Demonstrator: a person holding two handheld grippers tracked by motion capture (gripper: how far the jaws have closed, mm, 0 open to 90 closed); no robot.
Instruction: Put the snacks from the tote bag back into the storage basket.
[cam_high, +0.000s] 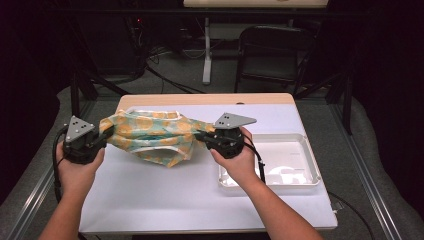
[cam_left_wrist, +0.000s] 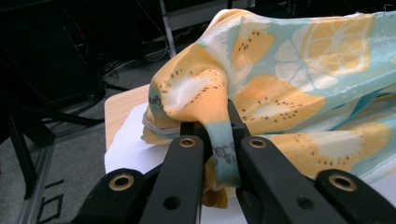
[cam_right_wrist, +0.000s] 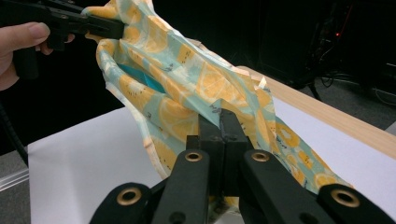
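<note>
Cloth (cam_high: 150, 135), thin citrus-print, crumpled, clamped by left hand-held gripper (cam_high: 106, 134), right hand-held gripper (cam_high: 200, 135)

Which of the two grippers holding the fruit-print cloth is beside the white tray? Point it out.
The right gripper: it hangs next to the shallow white plastic tray, its fingers shut on the orange-and-teal fruit-print cloth. The left gripper is off the table's far side.

The cloth (cam_high: 150, 136) is thin, smooth fabric with a matt fruit print. The tray (cam_high: 300, 170) is glossy white plastic. The table (cam_high: 200, 99) edge is pale wood.
</note>
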